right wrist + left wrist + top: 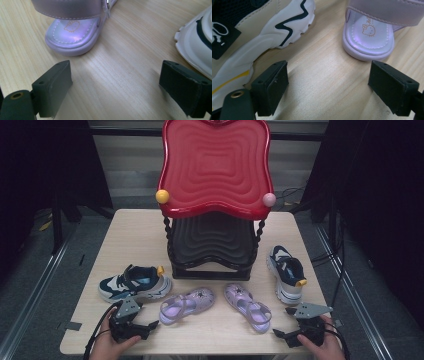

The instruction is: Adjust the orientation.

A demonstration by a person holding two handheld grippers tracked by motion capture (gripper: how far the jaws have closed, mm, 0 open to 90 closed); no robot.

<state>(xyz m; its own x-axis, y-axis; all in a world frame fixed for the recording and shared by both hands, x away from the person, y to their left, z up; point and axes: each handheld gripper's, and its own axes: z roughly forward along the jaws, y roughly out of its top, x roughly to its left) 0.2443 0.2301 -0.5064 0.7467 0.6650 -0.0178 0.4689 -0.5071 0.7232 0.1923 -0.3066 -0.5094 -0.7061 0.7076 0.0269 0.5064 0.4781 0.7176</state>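
While both your grippers rest low at the near table edge with jaws spread wide and empty, you look to be at the approach step, before any shoe is picked up. Your left gripper (134, 326) sits just short of the left lilac sandal (187, 304) and navy-and-white sneaker (134, 283); your right gripper (295, 332) faces the right lilac sandal (248, 306). Next, you would likely advance and straddle a glossy, strapped sandal's toe.

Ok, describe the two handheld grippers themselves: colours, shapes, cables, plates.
Both the left gripper and the right gripper are black, each topped by a grey three-cornered plate and trailing a black cable. Up close, the left gripper's fingers are blocky matte-black pads with small screw holes, and a brass-ringed hole sits on the body below. The right gripper's fingers look the same. No sleeves are visible.
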